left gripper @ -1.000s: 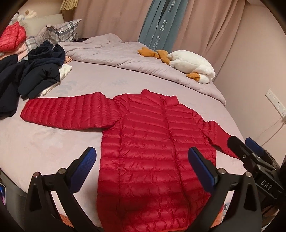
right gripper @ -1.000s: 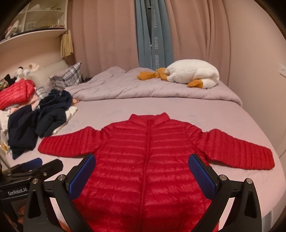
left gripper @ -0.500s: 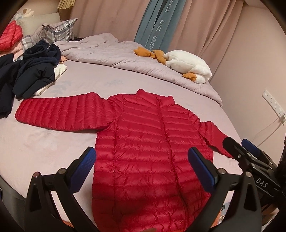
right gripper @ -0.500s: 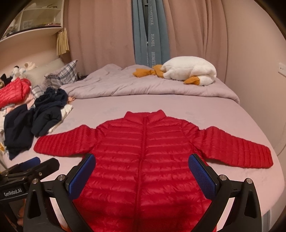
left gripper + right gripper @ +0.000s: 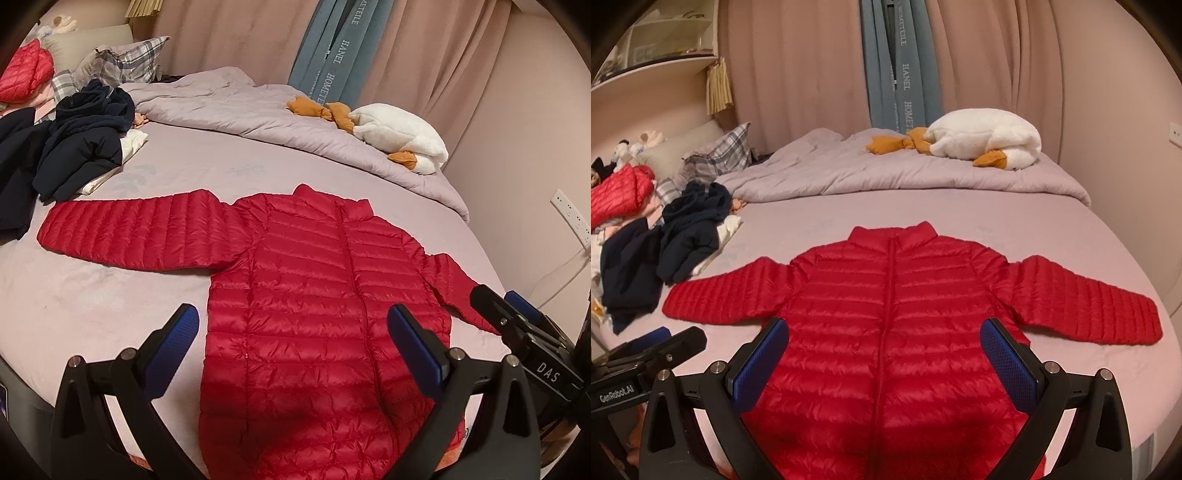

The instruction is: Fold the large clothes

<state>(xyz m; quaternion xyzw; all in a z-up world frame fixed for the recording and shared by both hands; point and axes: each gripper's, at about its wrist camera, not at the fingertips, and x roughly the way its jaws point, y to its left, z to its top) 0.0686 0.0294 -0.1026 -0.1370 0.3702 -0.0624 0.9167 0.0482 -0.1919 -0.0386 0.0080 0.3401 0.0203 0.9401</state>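
Nearest the lens in each wrist view are the gripper's own black fingers with blue pads, spread wide apart and holding nothing. The left gripper (image 5: 291, 345) hangs over the lower left front of the red down jacket (image 5: 317, 317), and the right gripper (image 5: 884, 356) over the jacket's middle, astride the zip line. Each gripper also shows at the edge of the other's view: the right gripper (image 5: 517, 325) low on the right, the left gripper (image 5: 653, 345) low on the left, its jaw gap hard to judge from that angle.

The jacket lies flat and face up on the lilac bed sheet (image 5: 1015, 218), zipped, collar away from the cameras, hem at the near edge of the bed. Both sleeves are stretched out sideways, the left sleeve (image 5: 136, 232) and the right sleeve (image 5: 1082, 299) resting on the sheet.

Beyond the left sleeve sits a heap of dark navy clothes (image 5: 683, 229), near its cuff but apart from it. Farther back, a rumpled grey duvet (image 5: 886, 170) runs across the bed, with a white plush goose (image 5: 986, 140) lying on it. A plaid pillow (image 5: 720, 151) and another red quilted garment (image 5: 617, 192) lie at the far left, before pink curtains (image 5: 798, 62).
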